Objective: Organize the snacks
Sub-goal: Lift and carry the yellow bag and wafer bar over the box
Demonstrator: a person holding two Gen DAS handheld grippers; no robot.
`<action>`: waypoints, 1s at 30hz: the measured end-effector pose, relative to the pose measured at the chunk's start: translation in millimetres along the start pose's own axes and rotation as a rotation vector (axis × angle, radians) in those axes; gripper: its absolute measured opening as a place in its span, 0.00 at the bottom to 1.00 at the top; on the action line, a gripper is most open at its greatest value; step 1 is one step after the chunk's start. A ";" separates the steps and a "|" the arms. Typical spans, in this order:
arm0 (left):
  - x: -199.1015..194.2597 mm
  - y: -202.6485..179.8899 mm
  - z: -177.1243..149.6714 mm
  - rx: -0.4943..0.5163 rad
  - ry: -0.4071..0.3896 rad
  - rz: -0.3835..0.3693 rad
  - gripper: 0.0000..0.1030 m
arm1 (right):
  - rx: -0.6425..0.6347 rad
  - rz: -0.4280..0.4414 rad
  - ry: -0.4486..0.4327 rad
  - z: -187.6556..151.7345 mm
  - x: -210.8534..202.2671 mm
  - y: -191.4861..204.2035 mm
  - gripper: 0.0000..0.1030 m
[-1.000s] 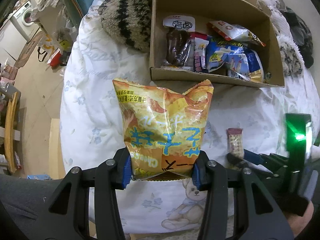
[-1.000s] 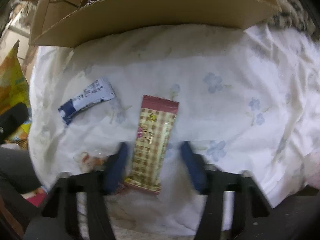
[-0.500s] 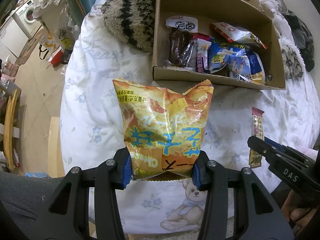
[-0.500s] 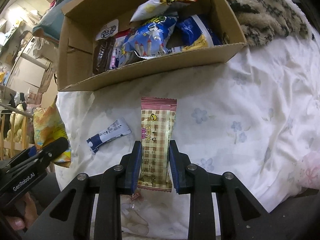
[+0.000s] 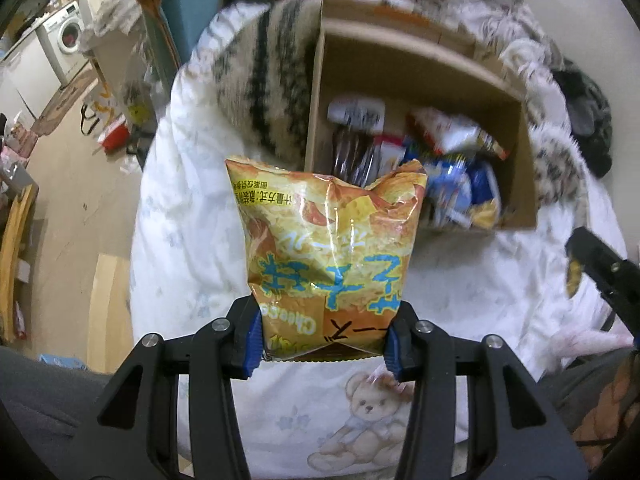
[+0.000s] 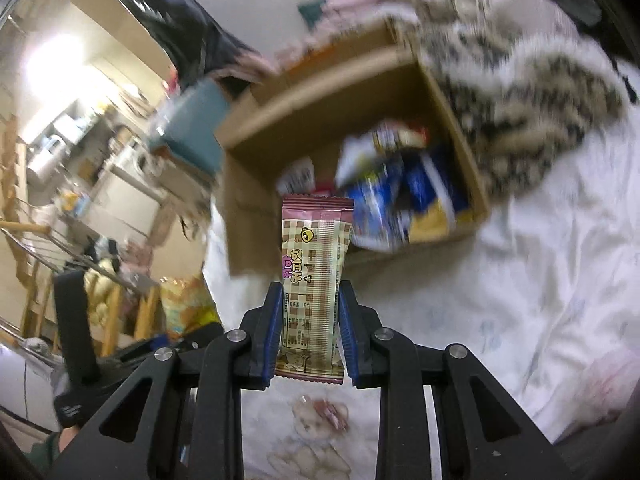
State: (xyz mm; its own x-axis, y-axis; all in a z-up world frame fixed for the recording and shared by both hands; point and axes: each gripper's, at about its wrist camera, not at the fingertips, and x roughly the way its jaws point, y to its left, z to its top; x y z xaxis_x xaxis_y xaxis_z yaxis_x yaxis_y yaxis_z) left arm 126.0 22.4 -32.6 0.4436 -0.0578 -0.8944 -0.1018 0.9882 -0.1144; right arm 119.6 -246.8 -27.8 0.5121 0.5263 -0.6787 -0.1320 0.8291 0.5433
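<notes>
My left gripper (image 5: pixel 325 340) is shut on the bottom edge of a yellow chips bag (image 5: pixel 328 248), held up above the white bedding. My right gripper (image 6: pixel 308 334) is shut on a slim checkered pink-and-cream snack bar (image 6: pixel 314 280), lifted clear of the bed. Ahead of both stands an open cardboard box (image 5: pixel 420 64) (image 6: pixel 256 208) with several snack packets (image 5: pixel 460 184) (image 6: pixel 392 196) piled inside. The right gripper's black tip (image 5: pixel 600 268) shows at the right edge of the left wrist view, and the chips bag (image 6: pixel 186 304) shows at lower left in the right wrist view.
White flowered bedding (image 5: pixel 192 208) with a teddy bear print (image 5: pixel 364 420) covers the bed. A striped furry blanket (image 5: pixel 264 76) (image 6: pixel 532 108) lies beside and behind the box. Left of the bed is floor with clutter and a washing machine (image 5: pixel 68 40).
The right gripper closed on the snack bar, lifted it off the bedding and tilted up toward the box. The left gripper rose a little with the chips bag, so the box looks nearer.
</notes>
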 end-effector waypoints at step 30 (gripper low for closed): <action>64.5 -55.5 94.0 0.205 -0.030 -0.003 0.42 | 0.024 -0.118 -0.028 101.4 44.2 -56.4 0.27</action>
State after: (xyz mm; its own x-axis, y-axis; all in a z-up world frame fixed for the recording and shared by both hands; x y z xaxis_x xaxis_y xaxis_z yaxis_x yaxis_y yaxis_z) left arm 244.0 -22.8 -43.3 0.4705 -0.0595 -0.8804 0.0817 0.9964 -0.0237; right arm 235.7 -289.4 -38.3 0.5465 0.4194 -0.7248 -0.0490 0.8801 0.4723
